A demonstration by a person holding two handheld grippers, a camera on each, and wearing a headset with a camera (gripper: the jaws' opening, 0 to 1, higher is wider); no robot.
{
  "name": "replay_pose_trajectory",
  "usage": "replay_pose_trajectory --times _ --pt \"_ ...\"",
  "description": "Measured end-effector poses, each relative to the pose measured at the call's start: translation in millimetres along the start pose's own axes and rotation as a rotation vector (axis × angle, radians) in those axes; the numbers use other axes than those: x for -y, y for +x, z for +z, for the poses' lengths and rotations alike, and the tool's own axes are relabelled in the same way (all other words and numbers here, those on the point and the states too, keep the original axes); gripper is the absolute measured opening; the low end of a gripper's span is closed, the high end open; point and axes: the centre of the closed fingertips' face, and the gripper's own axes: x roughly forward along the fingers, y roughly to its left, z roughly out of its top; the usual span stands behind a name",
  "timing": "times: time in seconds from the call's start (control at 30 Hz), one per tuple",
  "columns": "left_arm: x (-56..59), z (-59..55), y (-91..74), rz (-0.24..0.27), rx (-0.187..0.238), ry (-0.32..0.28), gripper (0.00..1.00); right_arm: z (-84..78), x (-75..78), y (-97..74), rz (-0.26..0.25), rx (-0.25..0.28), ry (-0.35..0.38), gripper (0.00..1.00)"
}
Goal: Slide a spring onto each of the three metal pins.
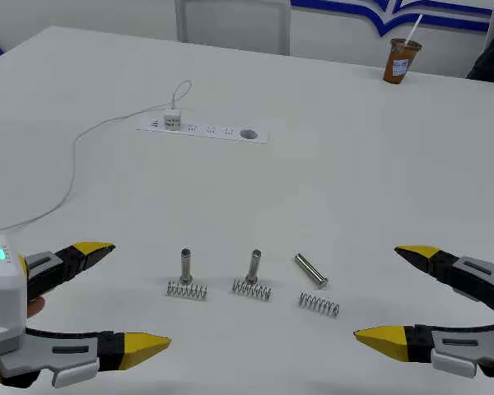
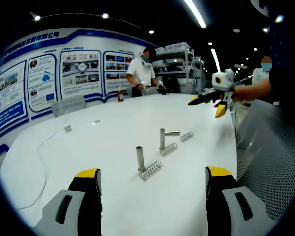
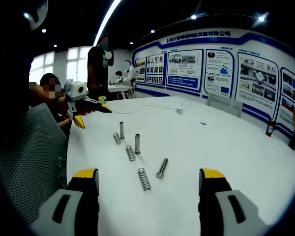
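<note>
Yellow-tipped left gripper (image 1: 140,292) and right gripper (image 1: 377,291), fingers apart, flank three silver metal pins (image 1: 253,265) and three coil springs (image 1: 253,289) on white tabletop (image 1: 329,189).

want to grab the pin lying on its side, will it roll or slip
The lying pin is a round cylinder on the flat table, so a nudge would probably roll it. Its shiny metal looks stiff and likely slippery. The wider head may curve its roll.
</note>
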Motion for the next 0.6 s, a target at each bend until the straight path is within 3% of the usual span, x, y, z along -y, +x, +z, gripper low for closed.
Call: replay_pose_trajectory --times 0.6 --pt "-0.8 0.5 2.4 -0.013 0.001 0.002 0.89 2.0 5.8 1.8 -0.014 -0.013 0.007 0.82"
